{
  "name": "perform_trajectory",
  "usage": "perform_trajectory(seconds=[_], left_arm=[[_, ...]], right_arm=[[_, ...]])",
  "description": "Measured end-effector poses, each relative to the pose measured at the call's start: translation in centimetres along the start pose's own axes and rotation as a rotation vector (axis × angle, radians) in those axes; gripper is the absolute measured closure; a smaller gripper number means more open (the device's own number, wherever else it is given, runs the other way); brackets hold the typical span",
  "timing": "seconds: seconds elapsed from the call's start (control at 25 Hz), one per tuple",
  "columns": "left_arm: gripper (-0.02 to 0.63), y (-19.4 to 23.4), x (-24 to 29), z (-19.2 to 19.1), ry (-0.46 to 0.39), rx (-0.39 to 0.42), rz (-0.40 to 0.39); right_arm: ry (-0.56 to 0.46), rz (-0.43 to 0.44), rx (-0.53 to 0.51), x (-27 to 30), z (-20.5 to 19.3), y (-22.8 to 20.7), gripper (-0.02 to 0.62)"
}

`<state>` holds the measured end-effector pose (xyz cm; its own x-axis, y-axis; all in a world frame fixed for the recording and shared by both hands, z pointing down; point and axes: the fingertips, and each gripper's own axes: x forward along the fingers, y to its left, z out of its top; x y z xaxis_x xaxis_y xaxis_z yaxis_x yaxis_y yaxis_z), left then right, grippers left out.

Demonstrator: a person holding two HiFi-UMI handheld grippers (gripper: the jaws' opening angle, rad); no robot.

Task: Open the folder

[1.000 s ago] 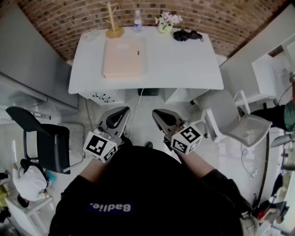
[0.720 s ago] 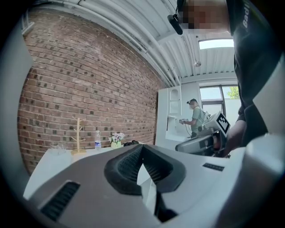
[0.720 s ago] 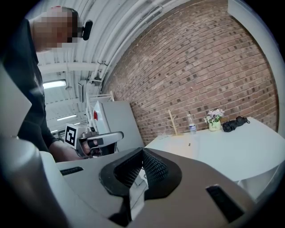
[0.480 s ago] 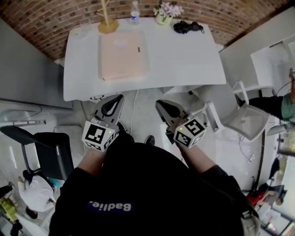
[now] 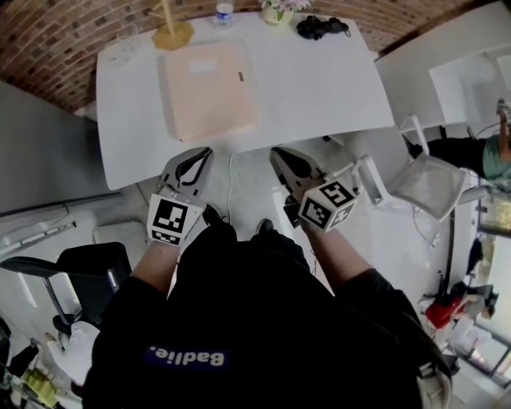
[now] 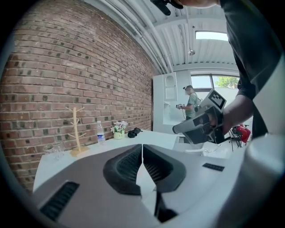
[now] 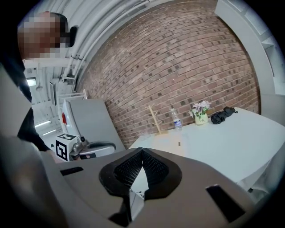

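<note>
A closed peach folder (image 5: 207,89) lies flat on the white table (image 5: 319,88), left of the middle, with a small dark clasp (image 5: 239,77) at its right edge. Both grippers hang in front of the table's near edge, short of the folder. My left gripper (image 5: 204,152) is shut and holds nothing; its jaws meet at the tips (image 6: 142,146). My right gripper (image 5: 276,152) is also shut and holds nothing (image 7: 142,151). The folder (image 7: 171,143) shows faintly in the right gripper view, beyond the jaws.
Along the table's far edge stand a wooden mug tree (image 5: 169,32), a water bottle (image 5: 223,11), a flower pot (image 5: 277,9) and a black bundle (image 5: 322,27). A white chair (image 5: 423,188) stands at the right, a black chair (image 5: 88,268) at the left. A brick wall is behind.
The person has stepped toward the table, so the table and folder sit nearer and larger. Both grippers moved forward to the table's front edge and stayed shut.
</note>
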<state>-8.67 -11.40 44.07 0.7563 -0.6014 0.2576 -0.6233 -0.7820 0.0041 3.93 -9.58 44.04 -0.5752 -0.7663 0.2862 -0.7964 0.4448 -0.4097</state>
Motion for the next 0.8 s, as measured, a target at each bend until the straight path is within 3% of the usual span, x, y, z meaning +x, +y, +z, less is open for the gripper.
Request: perform_trajectory(seconds=[0.32, 0.52, 0.8], left_arm=[[0.601, 2.1, 3.5, -2.7, 0.063, 0.053, 0.014], [0.548, 2.7, 5.8, -5.1, 0.126, 0.109, 0.049], [0.511, 3.4, 8.5, -9.9, 0.309, 0.297, 0.091]], right_arm=[[-0.001, -0.067, 0.069, 2.9, -1.3, -5.1, 0.566], [0.002, -0.067, 0.099, 5.3, -2.6, -8.4, 0.566], [0.029, -0.068, 0.148, 7.8, -5.3, -12.0, 0.566]])
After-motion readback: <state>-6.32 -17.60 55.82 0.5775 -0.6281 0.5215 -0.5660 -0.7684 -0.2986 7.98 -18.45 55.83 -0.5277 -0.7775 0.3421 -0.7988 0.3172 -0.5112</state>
